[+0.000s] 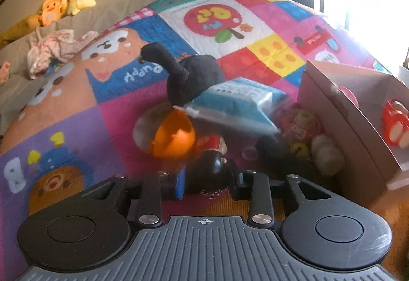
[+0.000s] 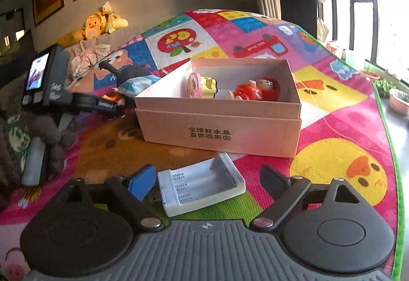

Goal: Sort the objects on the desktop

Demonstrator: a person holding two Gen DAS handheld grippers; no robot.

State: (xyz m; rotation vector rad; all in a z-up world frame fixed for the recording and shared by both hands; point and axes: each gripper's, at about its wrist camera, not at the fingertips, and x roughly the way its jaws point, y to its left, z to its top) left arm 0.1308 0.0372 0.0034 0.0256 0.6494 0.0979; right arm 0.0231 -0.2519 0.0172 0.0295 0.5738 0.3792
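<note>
In the left wrist view my left gripper (image 1: pixel 208 178) is shut on a small toy figure (image 1: pixel 209 168) with a glossy black round end and a red-and-white body. Just beyond it lie an orange ball shell (image 1: pixel 173 139), a blue tissue pack (image 1: pixel 235 102) and a black plush (image 1: pixel 194 76). In the right wrist view my right gripper (image 2: pixel 208 180) stands open over the play mat. A white battery charger (image 2: pixel 202 186) lies flat between its fingers, with a gap on the right side. Behind it is the open pink box (image 2: pixel 222 127), holding a red-haired doll (image 2: pixel 255 90) and a pink-and-yellow toy (image 2: pixel 202 84).
The pink box (image 1: pixel 358 122) stands right of the left gripper, with a pink doll charm (image 1: pixel 301 125) and a white plush (image 1: pixel 327 153) against its wall. A person's knitted sleeve (image 2: pixel 20 138) and the other tool's lit screen (image 2: pixel 38 74) are at the left. Plush toys (image 2: pixel 97 23) sit on the sofa.
</note>
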